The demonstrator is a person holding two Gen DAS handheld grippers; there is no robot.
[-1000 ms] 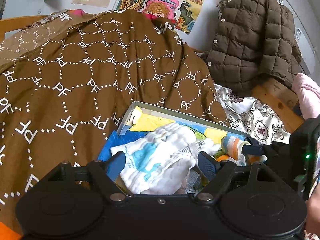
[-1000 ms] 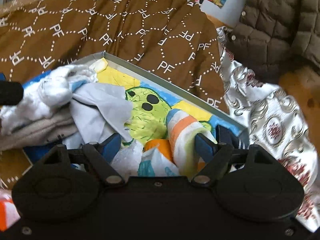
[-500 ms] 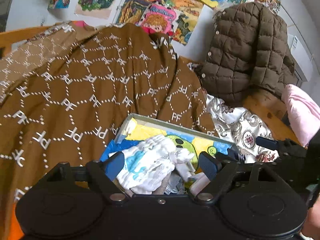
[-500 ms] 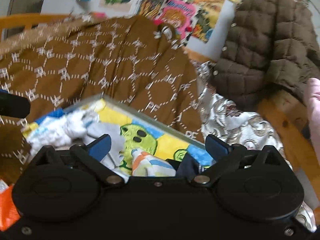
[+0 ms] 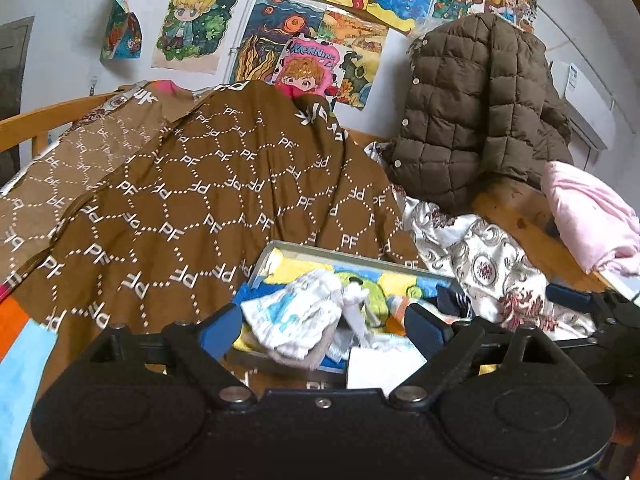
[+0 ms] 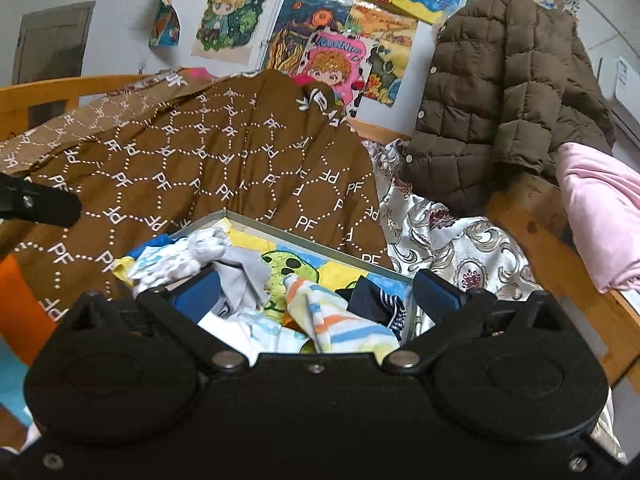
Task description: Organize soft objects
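Left gripper (image 5: 324, 326): fingers apart, nothing between them, hovering above the near edge of the box. Right gripper (image 6: 316, 294): fingers also spread wide, empty, above the box's near right part. In the left view the right gripper's blue finger (image 5: 568, 298) shows at the right edge, just past the box's right end; in the right view a black part of the left gripper pokes in at the left edge.

Shallow metal-rimmed box (image 6: 304, 236) with a cartoon print on its floor sits on a bed, up against a brown PF-print quilt (image 5: 208, 208) that is heaped behind it and to its left. Soft items are all inside the box, loosely piled:
- white cloth with blue print (image 5: 296, 312), bunched, left half of the box
- grey cloth (image 6: 244, 276) beside it, partly under the white one
- striped orange/blue/yellow cloth (image 6: 340, 324), near right, closest to the right gripper
- dark navy striped piece (image 6: 378, 304) in the right corner, touching the striped cloth

A flat white piece (image 5: 380, 364) lies at the near edge of the box in the left view; cannot tell what it is.

Around: silver patterned sheet (image 5: 484, 264) right of the box, brown quilted jacket (image 6: 504, 92) hanging over the wooden bed rail (image 6: 556, 248) behind it, pink garment (image 6: 600, 208) draped on the rail at far right. Drawings (image 5: 304, 36) are stuck on the wall behind.
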